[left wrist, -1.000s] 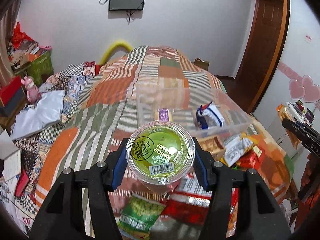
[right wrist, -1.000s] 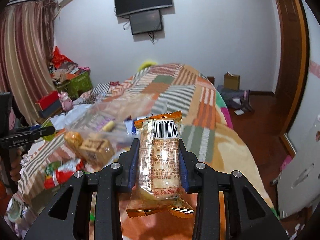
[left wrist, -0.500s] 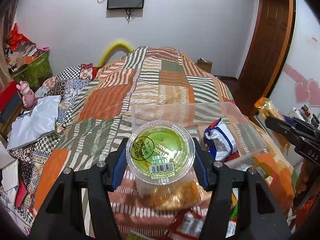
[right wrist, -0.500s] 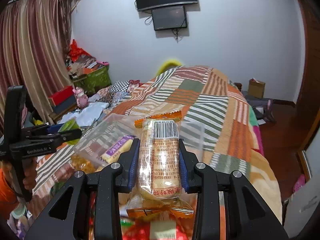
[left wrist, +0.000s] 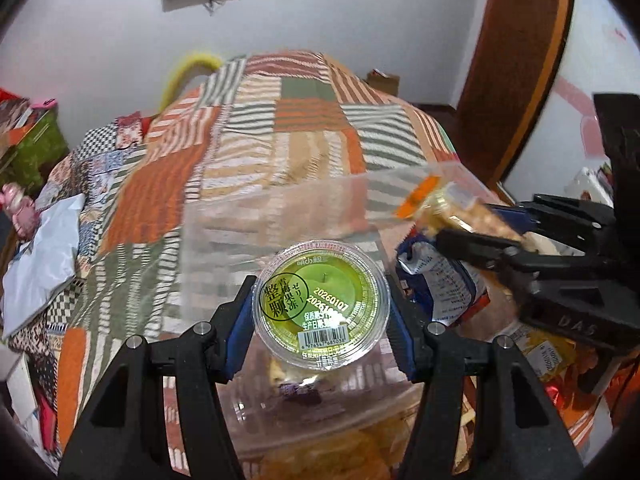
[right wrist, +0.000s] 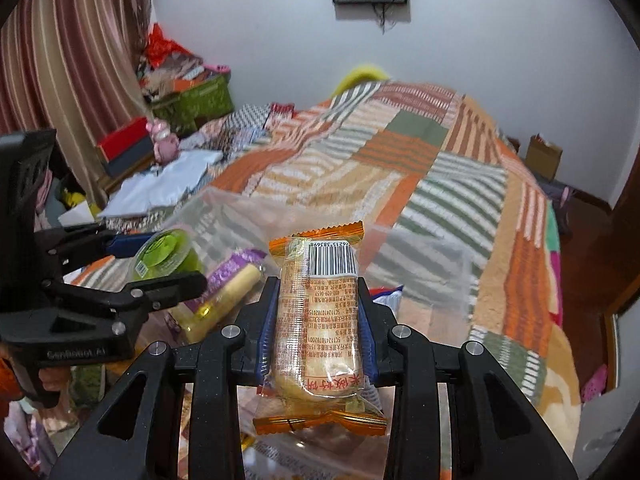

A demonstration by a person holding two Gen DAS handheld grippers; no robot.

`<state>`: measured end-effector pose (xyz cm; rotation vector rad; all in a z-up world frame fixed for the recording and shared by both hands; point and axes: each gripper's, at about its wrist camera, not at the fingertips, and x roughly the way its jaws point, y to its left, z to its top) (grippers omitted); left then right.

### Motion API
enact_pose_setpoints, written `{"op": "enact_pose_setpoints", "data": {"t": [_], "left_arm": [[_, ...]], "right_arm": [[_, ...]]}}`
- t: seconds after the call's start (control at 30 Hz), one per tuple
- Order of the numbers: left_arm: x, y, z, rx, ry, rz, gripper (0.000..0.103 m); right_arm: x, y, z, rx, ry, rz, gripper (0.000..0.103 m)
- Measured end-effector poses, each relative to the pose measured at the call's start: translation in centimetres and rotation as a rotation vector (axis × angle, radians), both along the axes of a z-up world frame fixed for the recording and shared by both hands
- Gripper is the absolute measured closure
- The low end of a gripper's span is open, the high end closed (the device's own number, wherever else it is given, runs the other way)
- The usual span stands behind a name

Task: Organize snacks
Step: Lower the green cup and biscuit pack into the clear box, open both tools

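Note:
My left gripper (left wrist: pixel 322 324) is shut on a round green jelly cup (left wrist: pixel 322 300) and holds it over the clear plastic bin (left wrist: pixel 280 208) on the bed. The same jelly cup (right wrist: pixel 164 254) shows at the left of the right wrist view, inside the left gripper (right wrist: pixel 160 262). My right gripper (right wrist: pixel 318 322) is shut on an orange-ended wrapped cake (right wrist: pixel 318 312) above the bin's clear wall (right wrist: pixel 420 264). In the left wrist view that right gripper (left wrist: pixel 476 228) comes in from the right with the cake (left wrist: pixel 452 208) over the bin's right side.
Inside the bin lie a blue-and-white packet (left wrist: pixel 440 280) and a purple-wrapped yellow snack (right wrist: pixel 228 292). More snack packets (left wrist: pixel 540 352) lie beside the bin on the patchwork bedspread (left wrist: pixel 280 128). A white bag (right wrist: pixel 160 184), boxes and a curtain (right wrist: pixel 60 60) stand left of the bed.
Both grippers have moved forward and down over the clear bin, each keeping its snack. The right gripper has come into the left wrist view, and the left gripper now sits closer in the right wrist view.

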<state>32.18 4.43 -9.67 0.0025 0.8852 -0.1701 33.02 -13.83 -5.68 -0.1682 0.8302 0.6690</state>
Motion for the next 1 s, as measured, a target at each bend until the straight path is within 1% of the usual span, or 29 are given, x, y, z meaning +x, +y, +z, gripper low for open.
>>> {"op": "enact_pose_setpoints", "data": {"t": [0.17,0.23,0.37,0.47,0.6,0.67,0.73,0.8,1.0], "left_arm": [[0.9,-0.8,-1.2,-0.006,0.049,-0.031,0.045],[1.0,-1.0,-1.3,-0.008,0.056,-0.038,0.045],[1.1,-1.5,-1.5,0.017,0.073,-0.049,0.045],[1.3,-1.6,-1.9,0.012,0.102,-0.049,0.045],[1.2,-1.7,-2.1,0.018,0.106,-0.047,0.045],[1.2,-1.7,-2.1,0.015,0.108,-0.043,0.045],[1.2,-1.7,-2.2,0.012,0.11,-0.038,0.044],[1.1,-1.6,-2.2,0.008,0.117,-0.035,0.044],[1.2,-1.5,-2.1,-0.017,0.153,-0.027,0.042]], "right_arm": [[-0.2,0.6,-1.0,-0.044,0.017,0.034,0.071],[-0.2,0.6,-1.4,-0.053,0.033,0.042,0.071],[-0.1,0.5,-1.3,-0.064,0.036,0.051,0.071],[-0.1,0.6,-1.3,-0.075,0.041,0.058,0.069],[-0.2,0.7,-1.1,-0.097,0.02,0.05,0.065],[-0.3,0.4,-0.9,-0.089,0.008,0.038,0.06],[-0.4,0.0,-0.6,-0.073,-0.001,0.029,0.049],[-0.6,-0.1,-0.3,-0.068,-0.01,0.025,0.048],[-1.1,-0.7,0.2,-0.053,-0.018,0.017,0.047]]}}
